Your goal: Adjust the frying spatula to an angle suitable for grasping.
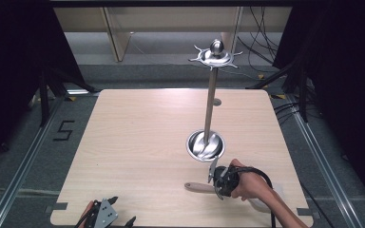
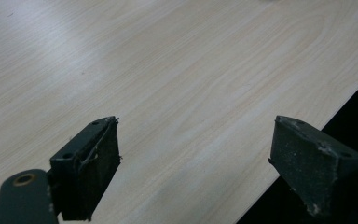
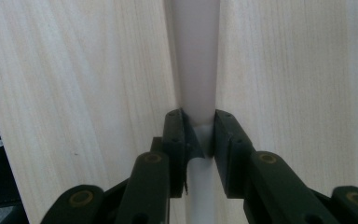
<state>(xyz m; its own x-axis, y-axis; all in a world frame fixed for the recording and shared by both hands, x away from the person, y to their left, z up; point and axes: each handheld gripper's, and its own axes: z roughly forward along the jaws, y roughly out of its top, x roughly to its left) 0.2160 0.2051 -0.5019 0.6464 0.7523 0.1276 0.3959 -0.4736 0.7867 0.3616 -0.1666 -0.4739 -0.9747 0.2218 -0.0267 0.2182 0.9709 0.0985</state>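
The right gripper (image 3: 199, 133) is clamped on the pale handle of a wooden utensil (image 1: 197, 186) lying low right of centre on the table (image 1: 138, 142), likely for hanging on the rack (image 1: 211, 102); its head is hidden. The left gripper (image 2: 196, 158), bottom left, gapes wide, empty

A tall metal stand with a round dished base (image 1: 205, 145) is set right of centre on the pale wooden bench (image 1: 138, 142). Nearer the front edge, just before that base, a long wooden-handled utensil (image 1: 198, 187) is laid flat, crosswise. The right claw (image 1: 217, 179) is placed over it; the left claw (image 1: 105, 212) is kept at the front edge, left.
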